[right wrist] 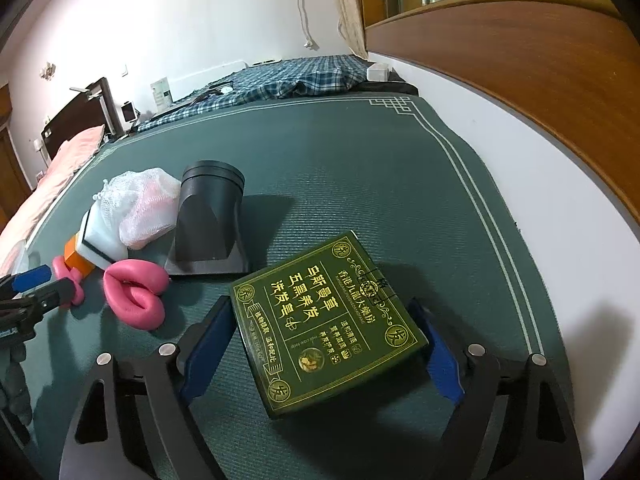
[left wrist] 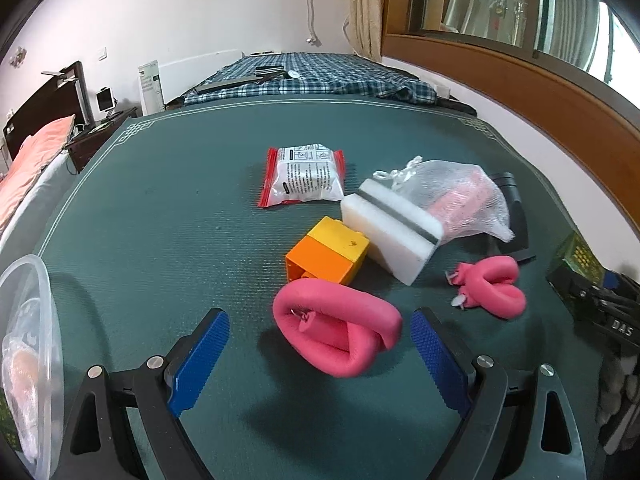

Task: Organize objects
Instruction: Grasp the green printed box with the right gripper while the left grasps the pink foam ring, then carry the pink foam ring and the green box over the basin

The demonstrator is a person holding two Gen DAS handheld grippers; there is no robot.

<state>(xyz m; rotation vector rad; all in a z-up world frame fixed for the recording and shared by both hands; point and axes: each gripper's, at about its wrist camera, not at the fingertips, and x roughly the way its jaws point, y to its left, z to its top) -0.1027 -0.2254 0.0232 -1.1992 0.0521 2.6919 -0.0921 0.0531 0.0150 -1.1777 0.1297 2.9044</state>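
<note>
Your left gripper (left wrist: pixel 320 364) hangs with its blue-padded fingers spread wide over the dark green table mat (left wrist: pixel 160 220), nothing between them; the folded pink foam tube (left wrist: pixel 336 336) lies just ahead, inside the span of the pads but touching neither. At your far left, the rim of a clear plastic tub (left wrist: pixel 36 344) cuts into the frame.

Your right gripper (right wrist: pixel 324 356) straddles the flat dark green box with gold lettering (right wrist: pixel 328 324). The left pad sits against the box's edge; the right pad is partly hidden behind the box, so you cannot tell whether it is actually clamped or only bracketing it.

Beyond the near tube, an orange and yellow plastic block (left wrist: pixel 328 252) leans against a white sponge with a grey stripe (left wrist: pixel 392 228). To its right lies a second folded pink foam tube (left wrist: pixel 492 288). Behind the sponge sits a white mesh bag holding something pink (left wrist: pixel 460 196), and beside that a black flared plastic nozzle (right wrist: pixel 210 220) stands on its wide end. Farther out, alone on the mat, is a white snack packet with red edges (left wrist: pixel 304 180).

Past the mat lies a blue checked cloth (left wrist: pixel 320 76).
</note>
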